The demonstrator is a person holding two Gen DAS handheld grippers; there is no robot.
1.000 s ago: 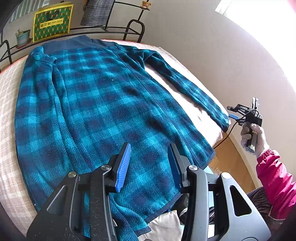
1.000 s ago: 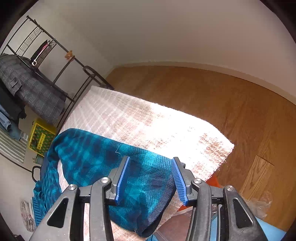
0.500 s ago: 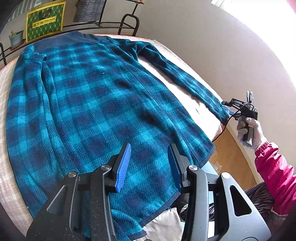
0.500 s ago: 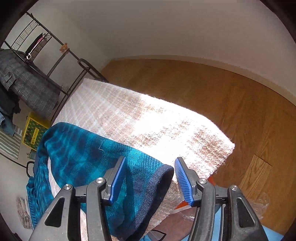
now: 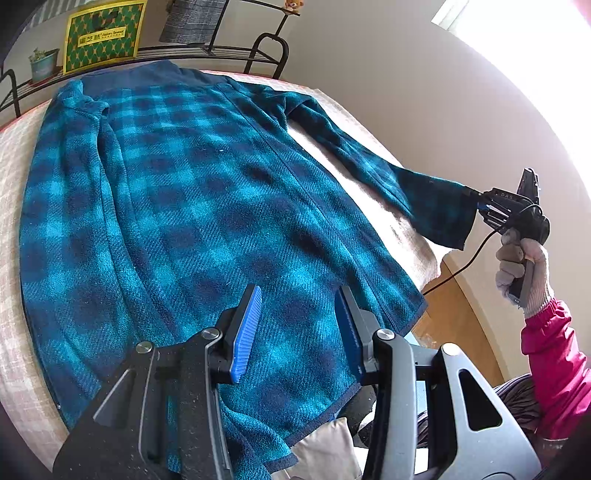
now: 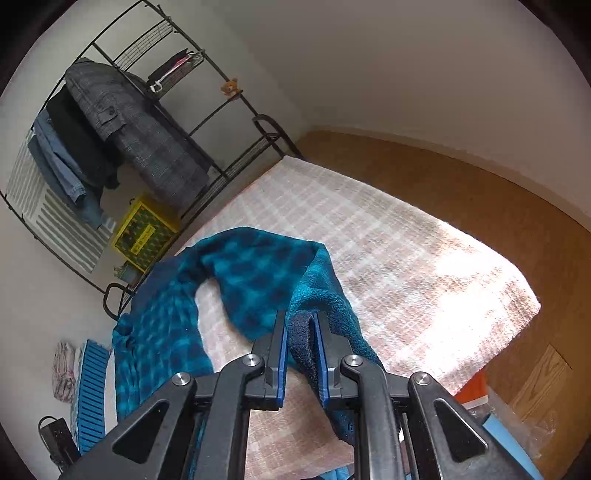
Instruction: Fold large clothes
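A large teal and navy plaid fleece coat (image 5: 192, 206) lies spread flat on a pale checked blanket (image 5: 11, 155), collar at the far end. My left gripper (image 5: 295, 325) is open and empty, hovering over the coat's hem. My right gripper (image 6: 301, 347) is shut on the cuff (image 6: 299, 332) of the coat's right sleeve (image 6: 266, 273) and holds it lifted off the blanket. In the left wrist view the right gripper (image 5: 480, 206) holds that sleeve (image 5: 369, 162) out past the blanket's right edge.
A black metal clothes rack (image 6: 155, 122) with hanging garments stands behind the blanket's far end, with a yellow-green bag (image 5: 103, 33) and a small potted plant (image 5: 42, 66). Wooden floor (image 6: 461, 192) lies to the right. A blue slatted crate (image 6: 90, 391) sits at the left.
My right gripper has closed on the sleeve cuff and raised it off the blanket. My left gripper stays open over the hem, shifted slightly.
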